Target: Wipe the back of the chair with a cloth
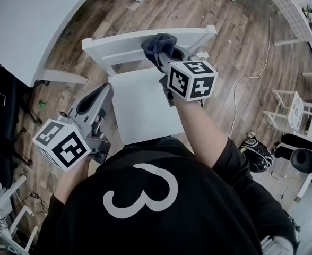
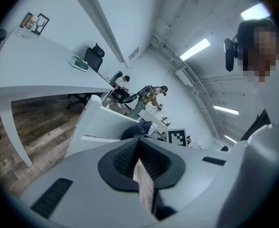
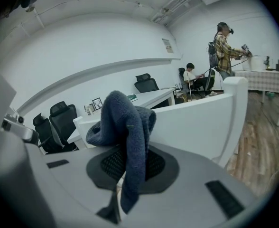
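A white wooden chair stands in front of me, with its top rail [image 1: 119, 45] at the far side and its seat [image 1: 145, 105] below. My right gripper [image 1: 164, 54] is shut on a dark blue cloth [image 1: 158, 43] that rests bunched on the top rail near its middle. In the right gripper view the cloth [image 3: 125, 127] hangs over the jaws, with the chair back [image 3: 196, 122] right behind it. My left gripper [image 1: 105, 89] hovers left of the seat, shut and holding nothing. The left gripper view shows the chair back [image 2: 101, 122] and the cloth [image 2: 137, 127] beyond.
A large white desk [image 1: 28, 20] fills the upper left, with black office chairs at the far left edge. A white cable [image 1: 251, 78] runs over the wood floor to the right. Another white chair [image 1: 299, 110] and a black object [image 1: 257, 153] stand at right.
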A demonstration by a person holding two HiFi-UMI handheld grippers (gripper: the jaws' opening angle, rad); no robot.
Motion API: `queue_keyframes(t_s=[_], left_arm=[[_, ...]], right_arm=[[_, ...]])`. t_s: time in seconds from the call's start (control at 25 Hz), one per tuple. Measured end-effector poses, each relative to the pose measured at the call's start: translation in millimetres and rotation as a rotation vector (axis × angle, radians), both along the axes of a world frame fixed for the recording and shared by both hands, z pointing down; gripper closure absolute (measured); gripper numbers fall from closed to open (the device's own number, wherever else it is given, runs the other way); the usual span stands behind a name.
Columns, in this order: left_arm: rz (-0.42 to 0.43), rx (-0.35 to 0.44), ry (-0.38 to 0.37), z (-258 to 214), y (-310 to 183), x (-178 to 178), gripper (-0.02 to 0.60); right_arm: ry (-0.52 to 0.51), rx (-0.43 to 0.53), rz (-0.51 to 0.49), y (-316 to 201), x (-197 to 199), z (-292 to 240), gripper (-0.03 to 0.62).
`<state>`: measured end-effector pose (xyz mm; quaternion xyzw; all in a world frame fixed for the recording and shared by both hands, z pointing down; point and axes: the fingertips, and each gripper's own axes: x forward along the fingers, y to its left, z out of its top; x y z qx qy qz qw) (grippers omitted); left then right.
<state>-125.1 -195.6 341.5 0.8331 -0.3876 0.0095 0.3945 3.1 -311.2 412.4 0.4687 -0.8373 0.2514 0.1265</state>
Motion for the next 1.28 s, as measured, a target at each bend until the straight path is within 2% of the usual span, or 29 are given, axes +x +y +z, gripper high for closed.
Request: queue_keyframes(t_s=[0.44,0.64,1.0,1.12,1.28], left_arm=[[0.099,-0.017,0.001,6,-7,43,0.568],[0.124,-0.018,-0.005,5,-5,53,0.568],[0.098,-0.007,-0.008,2,-4,50,0.568],[0.079,-0.005,0.005,3,-2,45,0.568],[0.052,-0.012,0.022,7,2,31,0.568]], right_arm=[[0.067,-0.001,0.132,-10,96,0,0.546],[0.075,0.002,0.188,-13,125,-5,0.545],[0.074,0.028,0.207,-5,138,-10,0.546],[0.065,0.042,0.162,9,124,-15,0.546],[0.042,0.049,0.070,28,84,-20,0.546]])
